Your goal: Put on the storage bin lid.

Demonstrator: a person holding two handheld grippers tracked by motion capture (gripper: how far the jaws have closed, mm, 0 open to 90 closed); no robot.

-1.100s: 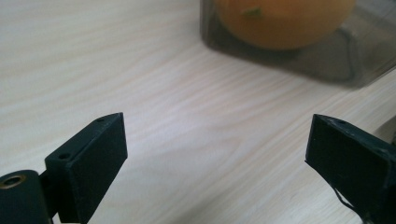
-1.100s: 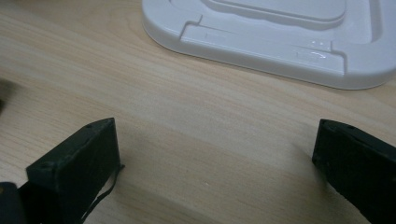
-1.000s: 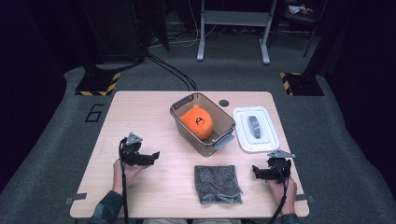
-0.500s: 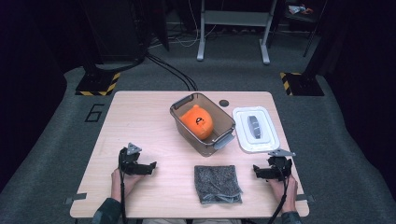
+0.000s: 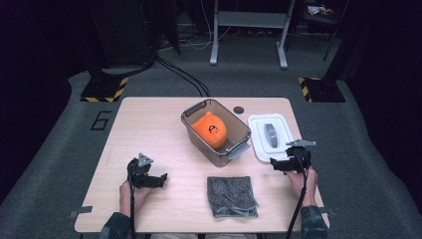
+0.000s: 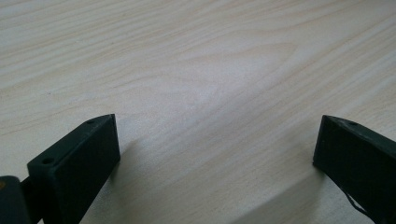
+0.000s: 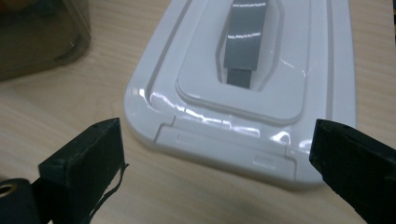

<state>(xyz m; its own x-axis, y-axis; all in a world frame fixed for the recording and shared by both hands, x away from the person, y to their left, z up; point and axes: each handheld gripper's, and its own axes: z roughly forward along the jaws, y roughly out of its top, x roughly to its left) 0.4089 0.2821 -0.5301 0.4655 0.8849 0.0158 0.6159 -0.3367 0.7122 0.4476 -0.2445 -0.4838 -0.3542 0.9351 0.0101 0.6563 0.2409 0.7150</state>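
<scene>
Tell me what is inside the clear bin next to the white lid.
The clear bin holds an orange toy with a small dark mark on it. The toy covers much of the bin floor, so anything beneath it cannot be seen. The white lid lies flat beside the bin, off it.

White lid with grey handle lies flat; right of bin.

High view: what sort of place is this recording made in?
Probably a lab or recording studio: one wooden table on grey carpet, hazard-striped stand bases, cables on the floor, and a floor marking "6".
</scene>
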